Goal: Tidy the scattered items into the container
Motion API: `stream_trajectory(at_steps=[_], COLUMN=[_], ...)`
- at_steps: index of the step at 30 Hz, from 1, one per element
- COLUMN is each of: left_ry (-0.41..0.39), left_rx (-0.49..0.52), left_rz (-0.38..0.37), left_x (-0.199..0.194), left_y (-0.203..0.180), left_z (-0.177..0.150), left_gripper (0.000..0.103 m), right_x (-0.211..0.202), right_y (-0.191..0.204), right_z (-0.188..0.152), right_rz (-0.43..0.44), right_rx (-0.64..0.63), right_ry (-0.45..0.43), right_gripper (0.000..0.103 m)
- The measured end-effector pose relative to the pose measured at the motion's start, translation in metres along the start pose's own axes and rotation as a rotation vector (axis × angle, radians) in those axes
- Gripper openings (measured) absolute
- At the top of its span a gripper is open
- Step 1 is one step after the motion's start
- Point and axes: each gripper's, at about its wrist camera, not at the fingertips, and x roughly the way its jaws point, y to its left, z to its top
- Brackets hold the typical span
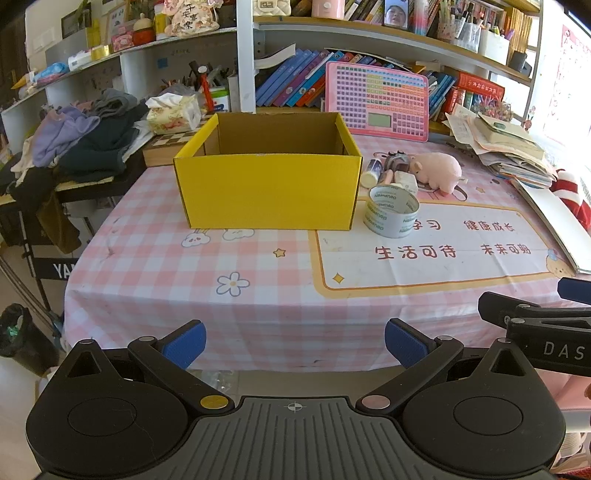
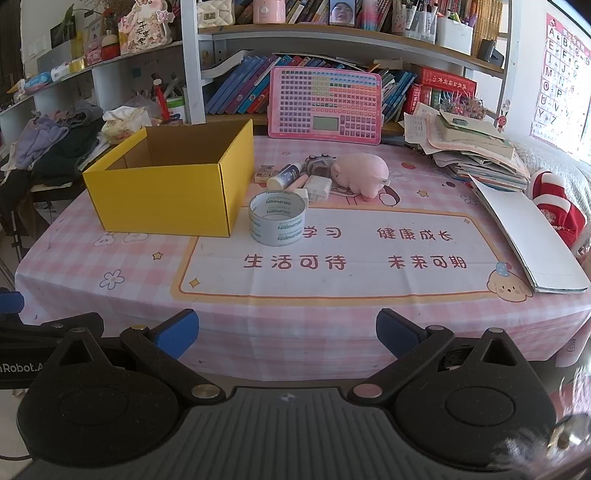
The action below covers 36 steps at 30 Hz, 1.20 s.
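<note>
We find both the left gripper [image 1: 295, 343] and right gripper [image 2: 287, 334] spread wide and empty off the table's near edge; the tape roll [image 2: 277, 218] stands just beside the yellow box [image 2: 173, 184] near the table's middle, and we judge a clumsy reach could shove the box or scatter the crowded small items [image 2: 295, 177] behind it.

From my seat at the controls, the box [image 2: 166, 192] stands on the table [image 2: 332, 332] toward its left edge, open side up. I can see nothing inside it. The tape roll [image 2: 277, 218] lies just beside the box's near right corner. Behind the roll, toward the far edge, small things huddle together: a bottle [image 2: 284, 175], a small case [image 2: 318, 187], a toy camera [image 2: 318, 163] and a plush pig [image 2: 360, 173] at the right of them. The keyboard toy [image 2: 325, 107] leans against the shelf [image 2: 332, 33] at the far edge. A stack of books [image 2: 476, 151] sits at the far right corner.
</note>
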Motion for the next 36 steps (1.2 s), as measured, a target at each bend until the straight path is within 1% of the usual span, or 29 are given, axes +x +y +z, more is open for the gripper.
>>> stream_trajectory(at_steps=[36], left_ry=[0.003], left_rx=[0.002], left_rz=[-0.014], left_x=[-0.0007], left_y=[0.0032], left_z=[-0.0018], left_gripper=[0.103], right_x=[-0.0022], right_y=[0.0018], right_z=[0.0014], right_rz=[-0.005], right_rx=[0.0], right_ry=[0.004], right_gripper=[0.103])
